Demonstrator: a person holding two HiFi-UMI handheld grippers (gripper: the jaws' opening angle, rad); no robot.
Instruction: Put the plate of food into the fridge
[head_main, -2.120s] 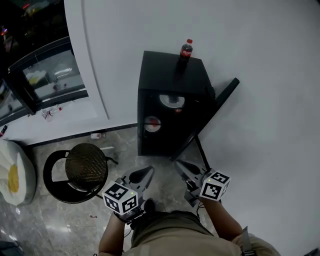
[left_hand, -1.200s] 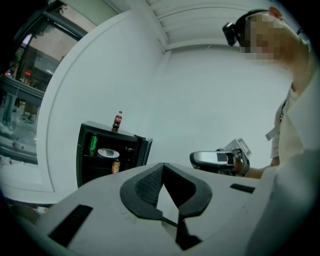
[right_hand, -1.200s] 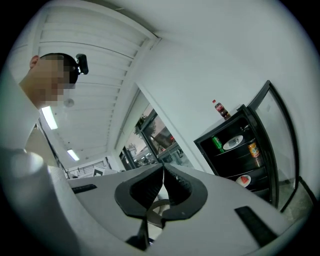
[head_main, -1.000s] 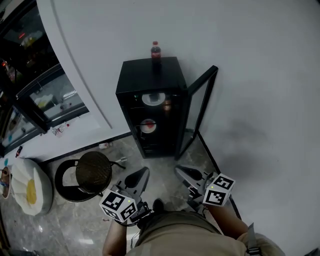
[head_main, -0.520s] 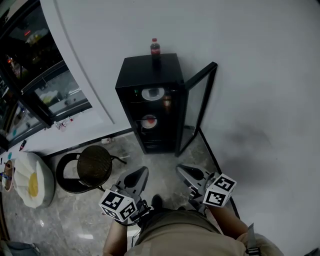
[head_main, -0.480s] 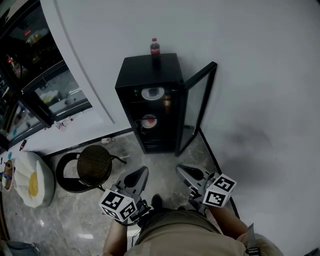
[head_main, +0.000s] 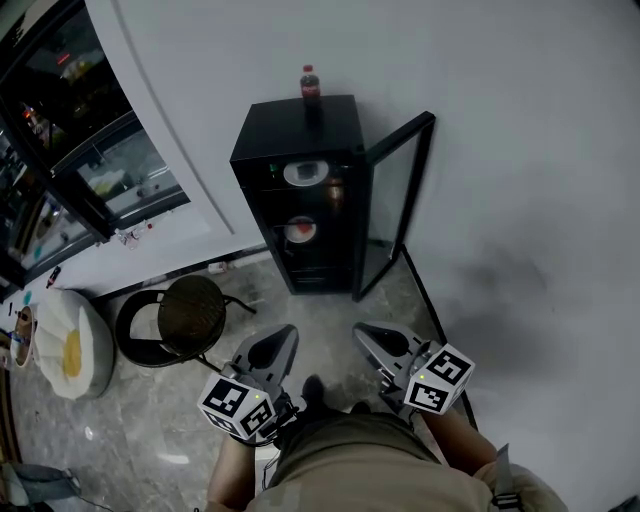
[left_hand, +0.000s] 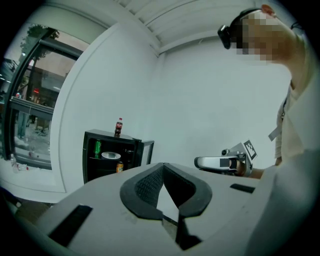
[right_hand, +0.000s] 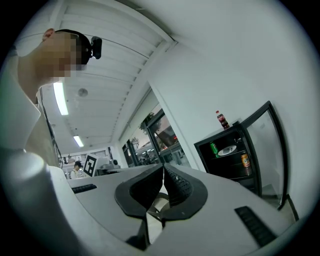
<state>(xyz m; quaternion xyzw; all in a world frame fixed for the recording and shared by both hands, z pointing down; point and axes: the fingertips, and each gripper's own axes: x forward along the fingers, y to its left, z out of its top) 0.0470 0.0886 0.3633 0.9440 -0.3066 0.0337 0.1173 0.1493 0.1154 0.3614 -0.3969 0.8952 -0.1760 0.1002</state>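
Note:
The black mini fridge (head_main: 298, 190) stands against the white wall with its glass door (head_main: 396, 205) swung open to the right. One white plate of food (head_main: 305, 173) lies on its upper shelf and another plate (head_main: 301, 230) on a lower shelf, next to an orange can (head_main: 334, 190). A cola bottle (head_main: 310, 82) stands on top. My left gripper (head_main: 283, 338) and right gripper (head_main: 365, 334) are held low near the person's body, well short of the fridge, both shut and empty. The fridge (left_hand: 111, 156) (right_hand: 234, 155) shows far off beyond each gripper's jaws (left_hand: 162, 165) (right_hand: 163, 168).
A round black stool (head_main: 188, 316) stands on the marble floor left of the fridge. A white cushion with a yellow patch (head_main: 68, 345) lies at the far left. Glass shopfront panels (head_main: 70, 130) run along the left, and the white wall (head_main: 520, 200) closes the right side.
The head view has pulled back and shifted, so the fridge looks smaller and farther away than 2.1 s ago. Both grippers stay shut and empty in front of the body.

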